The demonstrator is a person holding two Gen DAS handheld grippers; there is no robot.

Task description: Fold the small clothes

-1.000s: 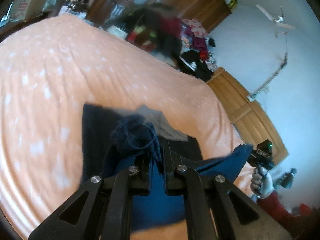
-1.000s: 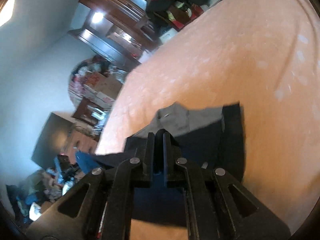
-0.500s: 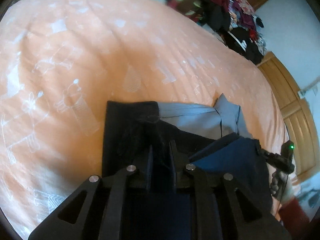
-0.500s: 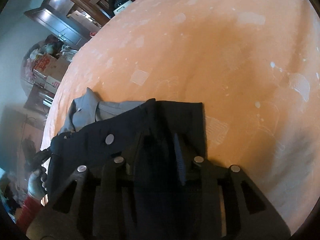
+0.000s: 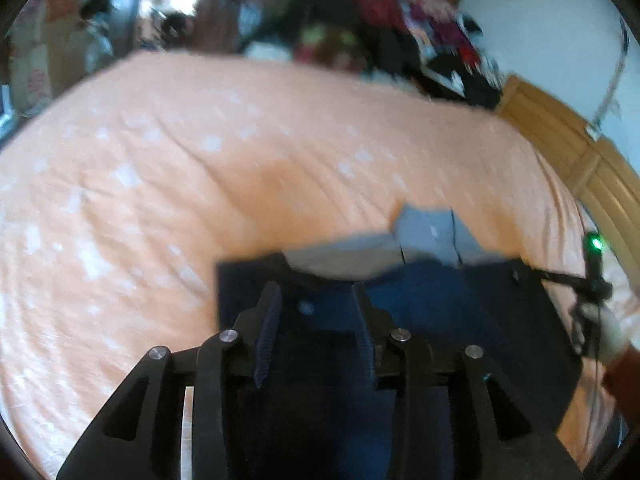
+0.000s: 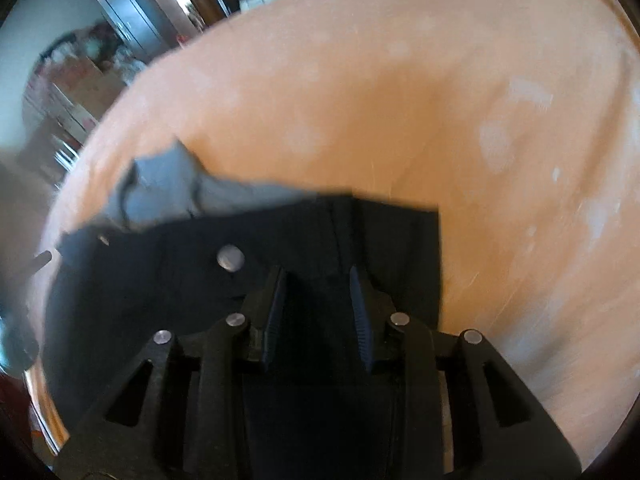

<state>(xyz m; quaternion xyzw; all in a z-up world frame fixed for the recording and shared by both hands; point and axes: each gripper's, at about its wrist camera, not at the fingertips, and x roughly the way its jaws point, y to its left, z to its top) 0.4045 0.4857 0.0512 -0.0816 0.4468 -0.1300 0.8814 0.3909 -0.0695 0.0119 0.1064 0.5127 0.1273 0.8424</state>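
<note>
The dark garment (image 5: 472,320) lies folded on the bed (image 5: 200,168); with both the left tongs (image 5: 316,320) and right tongs (image 6: 318,300) apart and empty, I'd smooth its far edge before regripping.

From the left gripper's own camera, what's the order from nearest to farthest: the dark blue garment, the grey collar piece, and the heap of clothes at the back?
1. Dark blue garment: lying right under the open left gripper.
2. Grey collar piece: just beyond, slightly right.
3. Heap of clothes: farthest, past the orange bedsheet, upper right.
</note>
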